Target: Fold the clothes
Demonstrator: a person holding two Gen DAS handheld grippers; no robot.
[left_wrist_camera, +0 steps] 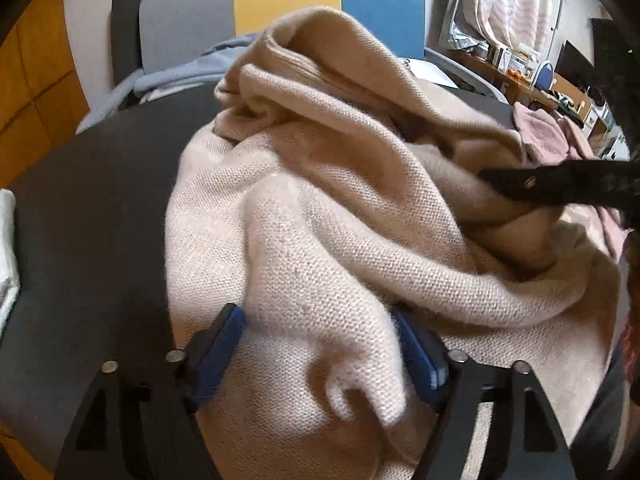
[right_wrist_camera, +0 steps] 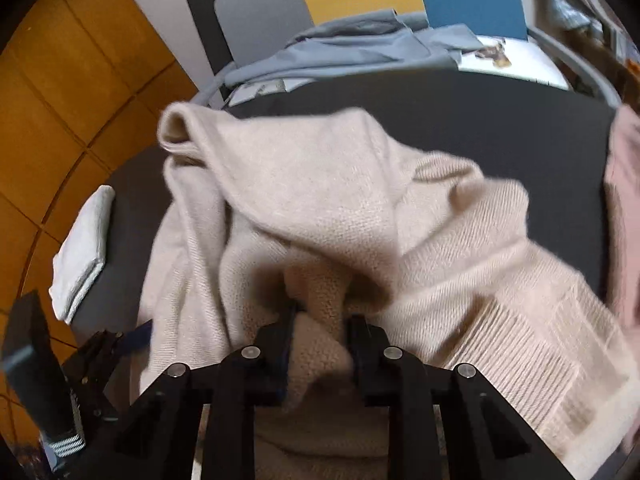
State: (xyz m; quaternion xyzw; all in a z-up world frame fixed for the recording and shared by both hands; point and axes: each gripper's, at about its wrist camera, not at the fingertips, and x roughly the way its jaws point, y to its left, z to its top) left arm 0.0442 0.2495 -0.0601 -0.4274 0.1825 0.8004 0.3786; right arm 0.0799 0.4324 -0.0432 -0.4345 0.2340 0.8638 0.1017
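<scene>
A beige knitted sweater [left_wrist_camera: 320, 208] lies crumpled on a dark grey table [left_wrist_camera: 100, 208]; it also shows in the right wrist view [right_wrist_camera: 320, 200], with its ribbed hem at the lower right. My left gripper [left_wrist_camera: 320, 344] is open, its blue-padded fingers [left_wrist_camera: 218, 352] straddling a fold of the sweater. My right gripper [right_wrist_camera: 320, 320] is shut on a bunched fold of the sweater. The right gripper's black finger also shows in the left wrist view [left_wrist_camera: 560, 188], pressed into the fabric at the right. The left gripper shows at the lower left of the right wrist view [right_wrist_camera: 120, 344].
A grey-blue garment [right_wrist_camera: 360, 52] lies at the table's far edge. A folded white cloth [right_wrist_camera: 80, 256] sits at the left edge. A pink garment [left_wrist_camera: 544, 136] lies at the right. A grey, yellow and blue panel [left_wrist_camera: 280, 4] stands behind the table.
</scene>
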